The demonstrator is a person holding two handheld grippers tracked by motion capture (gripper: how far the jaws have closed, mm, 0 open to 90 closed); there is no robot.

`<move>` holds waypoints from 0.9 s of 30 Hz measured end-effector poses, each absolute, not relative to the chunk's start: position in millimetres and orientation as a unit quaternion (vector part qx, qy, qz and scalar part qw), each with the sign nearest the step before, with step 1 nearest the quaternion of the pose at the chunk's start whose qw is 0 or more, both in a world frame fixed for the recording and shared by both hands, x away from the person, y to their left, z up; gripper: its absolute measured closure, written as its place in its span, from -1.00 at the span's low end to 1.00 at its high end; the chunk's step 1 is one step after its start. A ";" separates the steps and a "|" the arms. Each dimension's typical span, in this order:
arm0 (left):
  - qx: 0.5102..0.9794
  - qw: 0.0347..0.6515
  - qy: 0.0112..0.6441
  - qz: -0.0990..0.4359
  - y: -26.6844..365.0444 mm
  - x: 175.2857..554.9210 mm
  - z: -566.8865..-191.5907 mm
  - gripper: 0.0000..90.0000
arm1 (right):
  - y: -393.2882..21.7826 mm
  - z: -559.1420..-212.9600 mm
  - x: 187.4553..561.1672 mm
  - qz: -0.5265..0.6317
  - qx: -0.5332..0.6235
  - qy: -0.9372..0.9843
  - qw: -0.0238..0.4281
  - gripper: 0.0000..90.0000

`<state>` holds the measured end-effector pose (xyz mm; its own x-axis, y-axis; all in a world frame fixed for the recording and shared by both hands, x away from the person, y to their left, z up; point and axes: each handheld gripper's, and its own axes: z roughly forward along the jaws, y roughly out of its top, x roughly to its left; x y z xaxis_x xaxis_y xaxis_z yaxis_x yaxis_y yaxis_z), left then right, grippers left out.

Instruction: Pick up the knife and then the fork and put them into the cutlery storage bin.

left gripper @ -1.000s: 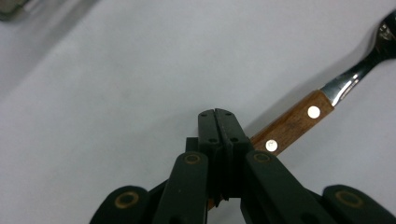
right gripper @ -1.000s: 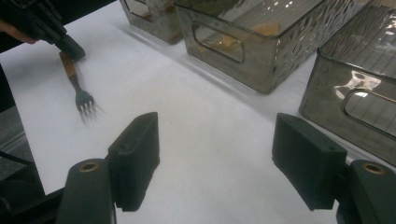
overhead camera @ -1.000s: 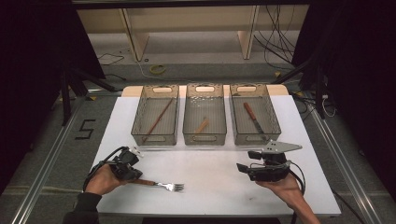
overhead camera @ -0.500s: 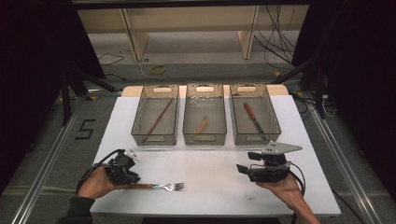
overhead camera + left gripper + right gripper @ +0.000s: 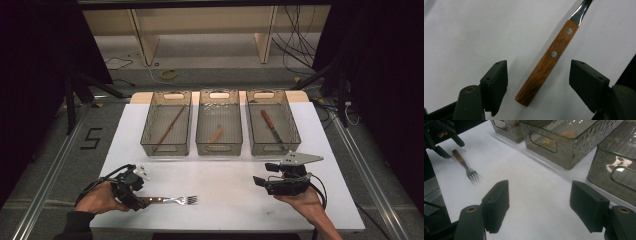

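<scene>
Left claw (image 5: pixel 136 199): low at near-left of bench, jaws just opened wide; fork handle lay between them, pads clear of it on both sides (left gripper view), so nothing gripped.
Fork (image 5: pixel 172 200): flat on white bench (image 5: pixel 225 175), just right of left claw; wooden handle w/ two rivets toward claw, metal tines pointing right. In right gripper view the fork (image 5: pixel 465 166) sat far left, tines toward camera.
Left hand (image 5: pixel 100 199): wrapped round gripper body, dark sleeve at bottom edge.
Right claw (image 5: pixel 260 181): near-right of bench, held above surface in right hand (image 5: pixel 305 200), pointing left; jaws wide, nothing between, bare bench under them. Grey three-cornered plate on top.
Gap: claws well apart, fork much nearer the left one.
Left bin (image 5: pixel 150 145): farther back, see-thru, a long thin brown stick (image 5: pixel 169 129) lying diagonal inside.
Mid bin (image 5: pixel 219 148): just beside left bin, small tan piece (image 5: pixel 216 135) in it; can't tell what.
Right bin (image 5: pixel 295 137): just beside mid bin, knife (image 5: pixel 272 131) w/ reddish-brown handle inside, blade toward near end.
</scene>
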<state>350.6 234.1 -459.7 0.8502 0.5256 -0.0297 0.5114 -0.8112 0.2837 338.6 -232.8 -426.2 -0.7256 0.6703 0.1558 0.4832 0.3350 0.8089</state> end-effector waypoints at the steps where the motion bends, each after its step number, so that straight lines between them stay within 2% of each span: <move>1: 0.954 0.141 0.264 0.026 233.2 350.1 -460.8 -0.32 | -232.9 -426.2 338.7 0.454 0.356 0.810 0.102 -0.27; 7: 0.964 0.127 0.230 0.028 229.3 348.0 -462.4 -0.11 | -233.0 -426.2 338.7 0.454 0.356 0.810 0.101 -0.27; 17: 0.970 0.114 0.211 0.026 226.6 348.4 -465.2 0.31 | -232.5 -427.0 339.3 0.453 0.356 0.811 0.099 -0.27; 27: 0.979 0.103 0.174 0.018 223.0 347.3 -463.7 0.60 | -232.9 -427.3 339.7 0.454 0.357 0.811 0.096 -0.27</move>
<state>347.3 223.0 -463.7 0.9386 0.3450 -0.0012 0.3377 -0.9181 0.2073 339.7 -232.9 -427.3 -0.7269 0.6659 0.1681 0.4913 0.3332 0.8047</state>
